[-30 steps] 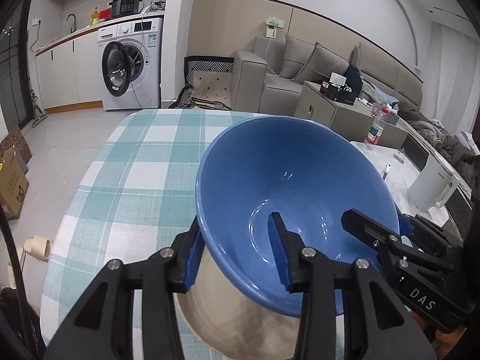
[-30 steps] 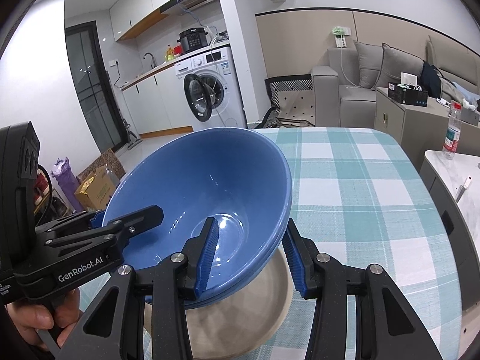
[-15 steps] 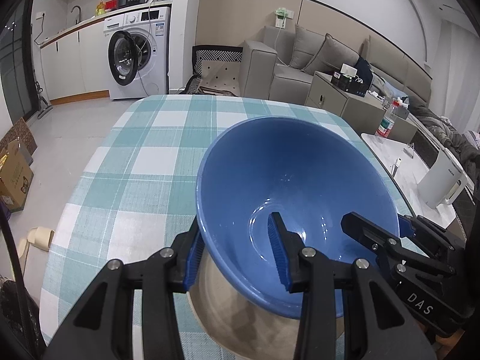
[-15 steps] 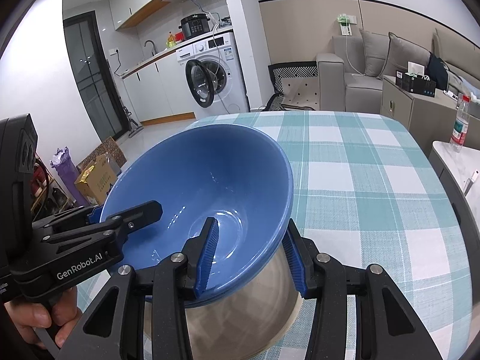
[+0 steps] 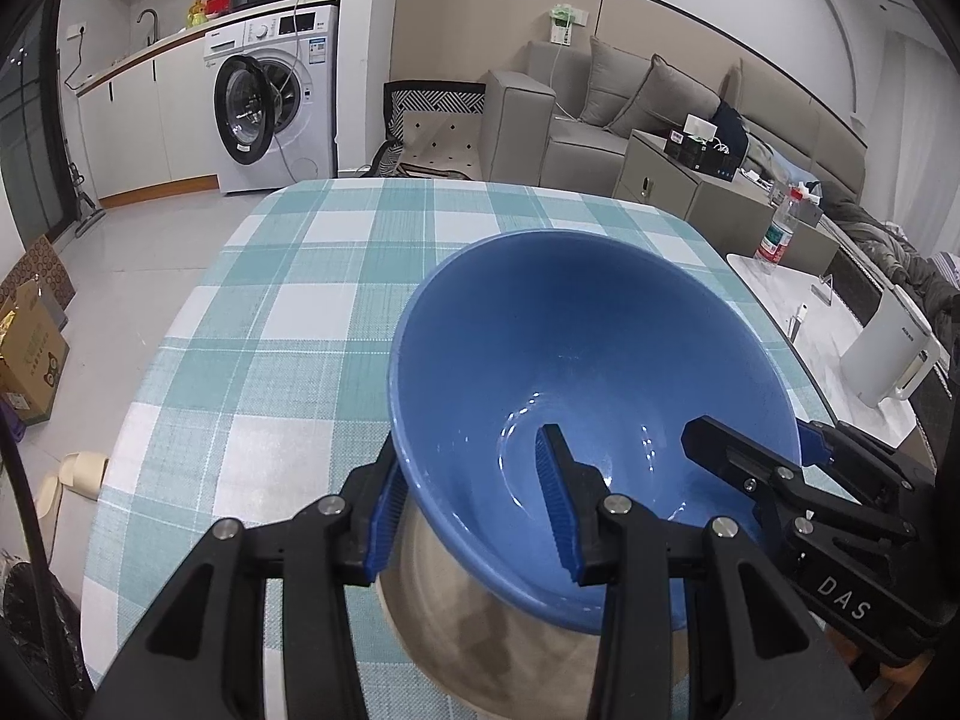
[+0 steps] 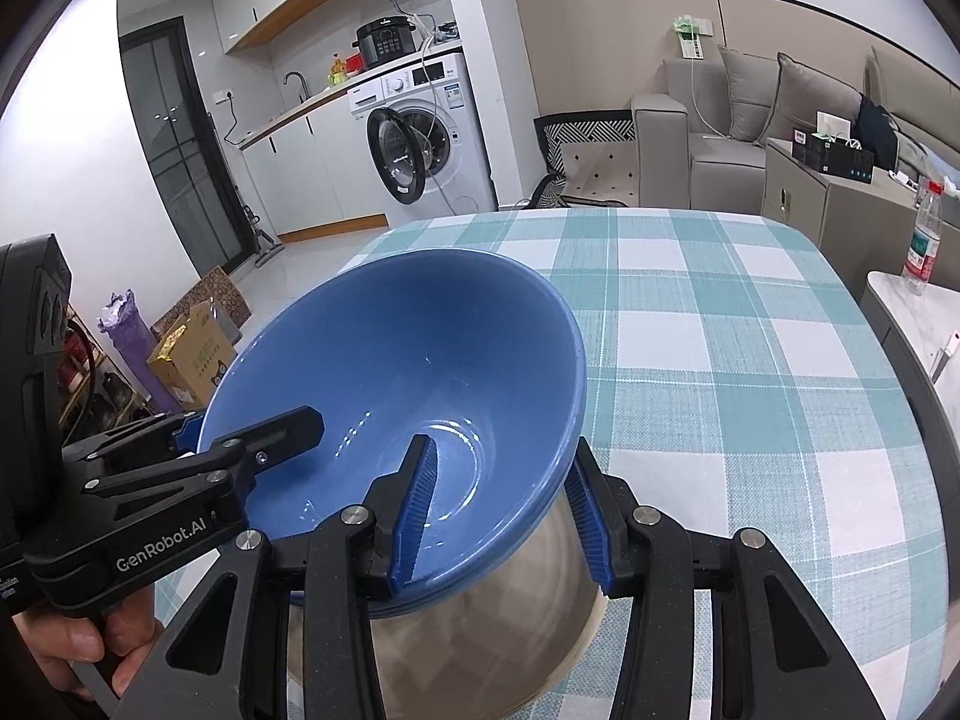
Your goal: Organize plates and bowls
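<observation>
The blue bowl [image 5: 588,348] sat close to the near edge of the table [image 5: 336,276], about midway along that edge, directly over a beige dish [image 5: 480,630] whose inside showed beneath it. Whether its foot had fully settled in the dish could not be told, since the bowl hid the contact. Both claws straddled its rim from the near side. The left gripper [image 5: 471,450] was narrowly set on the left part of the rim, one pad outside the wall and one inside, gripping it. The right gripper [image 6: 498,447] held the right part the same way, but its jaws were opening, with the bowl's wall between them and the pads apparently against it. The bowl lay straight ahead of each claw and slightly below, so neither hand was nearer; each had one finger reaching down into the basin. That looked like the relation that mattered: to let go cleanly, each inner finger would probably need to rise up and back over the rim towards the near edge, since pulling sideways could drag the bowl off the dish.
</observation>
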Demonstrator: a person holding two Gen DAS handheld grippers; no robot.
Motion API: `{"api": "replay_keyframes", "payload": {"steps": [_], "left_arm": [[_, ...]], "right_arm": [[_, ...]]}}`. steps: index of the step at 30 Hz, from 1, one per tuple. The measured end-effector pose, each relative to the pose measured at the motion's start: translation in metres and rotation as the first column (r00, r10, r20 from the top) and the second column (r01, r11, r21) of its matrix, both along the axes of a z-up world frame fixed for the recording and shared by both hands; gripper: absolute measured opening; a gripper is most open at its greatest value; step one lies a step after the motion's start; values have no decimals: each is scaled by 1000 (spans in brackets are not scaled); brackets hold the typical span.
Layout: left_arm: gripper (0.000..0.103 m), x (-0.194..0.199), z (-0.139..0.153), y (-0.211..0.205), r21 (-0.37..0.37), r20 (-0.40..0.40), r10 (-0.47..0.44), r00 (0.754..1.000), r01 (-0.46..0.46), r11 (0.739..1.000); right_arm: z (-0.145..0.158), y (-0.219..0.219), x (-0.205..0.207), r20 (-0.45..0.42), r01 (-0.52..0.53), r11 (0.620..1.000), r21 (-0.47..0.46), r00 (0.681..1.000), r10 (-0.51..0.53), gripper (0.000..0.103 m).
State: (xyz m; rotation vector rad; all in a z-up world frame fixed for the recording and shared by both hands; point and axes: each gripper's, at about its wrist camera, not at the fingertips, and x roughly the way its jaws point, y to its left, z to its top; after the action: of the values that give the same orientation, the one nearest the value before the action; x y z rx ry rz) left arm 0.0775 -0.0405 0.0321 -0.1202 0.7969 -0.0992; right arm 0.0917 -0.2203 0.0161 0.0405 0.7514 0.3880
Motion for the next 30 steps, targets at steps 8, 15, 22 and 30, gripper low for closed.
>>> {"api": "replay_keyframes", "payload": {"steps": [8,15,22,30], "left_arm": [[46,1,1,2,1,7,-20,1000,20,1000],[71,-2,2,8,4,13,-16,1000,16,1000],[87,-10,7,20,-11,55,-25,998,25,1000],[103,-24,11,27,45,134,-52,990,46,998]], "right_arm": [[-3,-1,0,2,-16,1000,16,1000,16,58],[-3,-3,-1,18,-30,999,22,999,30,71],[-1,-2,-5,46,-64,998,24,997,63,88],[2,-6,-13,102,-93,995,30,991,90,102]]}}
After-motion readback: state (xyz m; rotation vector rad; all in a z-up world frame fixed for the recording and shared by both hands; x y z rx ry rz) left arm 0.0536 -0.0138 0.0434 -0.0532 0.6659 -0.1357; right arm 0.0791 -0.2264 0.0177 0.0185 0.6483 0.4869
